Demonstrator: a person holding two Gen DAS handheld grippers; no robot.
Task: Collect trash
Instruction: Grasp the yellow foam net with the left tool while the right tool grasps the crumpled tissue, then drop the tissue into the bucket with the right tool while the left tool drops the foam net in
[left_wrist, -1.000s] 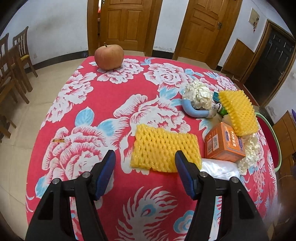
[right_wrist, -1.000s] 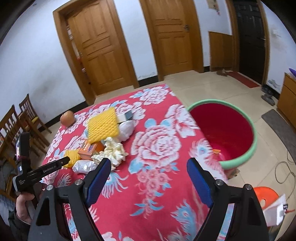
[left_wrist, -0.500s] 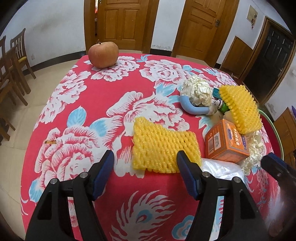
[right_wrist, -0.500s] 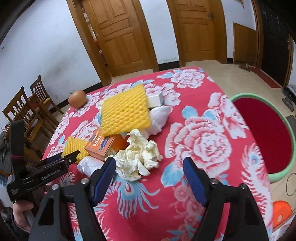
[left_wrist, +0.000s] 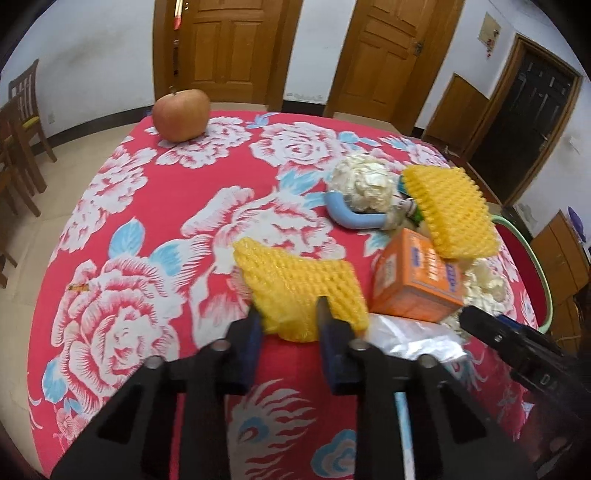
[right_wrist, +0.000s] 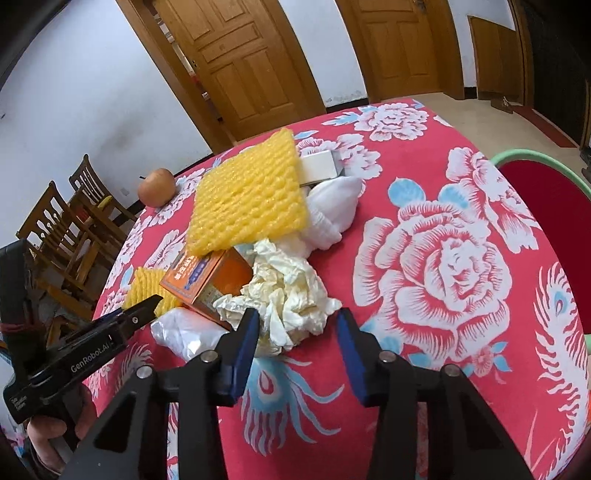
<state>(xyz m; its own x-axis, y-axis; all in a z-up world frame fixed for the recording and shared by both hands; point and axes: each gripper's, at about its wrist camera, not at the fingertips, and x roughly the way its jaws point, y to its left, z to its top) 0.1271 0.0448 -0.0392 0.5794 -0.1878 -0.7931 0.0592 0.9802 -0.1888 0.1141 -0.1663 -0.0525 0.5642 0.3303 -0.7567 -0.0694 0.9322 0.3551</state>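
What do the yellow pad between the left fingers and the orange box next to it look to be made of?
Yellow pad: probably soft foam netting, matte, with a knobbly mesh surface that bunches between the fingers. Orange box: looks like printed cardboard, slight sheen, crisp folded edges.

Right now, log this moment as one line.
left gripper: closing on foam net | right gripper: open at tissue wad | bin: beside table | phase: grasping

Left side of the desk (left_wrist: 122, 206) is wide open red cloth, only an apple (left_wrist: 181, 115) way at the far edge. The right side is jammed: orange box (left_wrist: 415, 282), crumpled paper (right_wrist: 288, 291) and plastic bag (right_wrist: 188, 332) all touching, with the right tongs (right_wrist: 295, 328) crowding in there.
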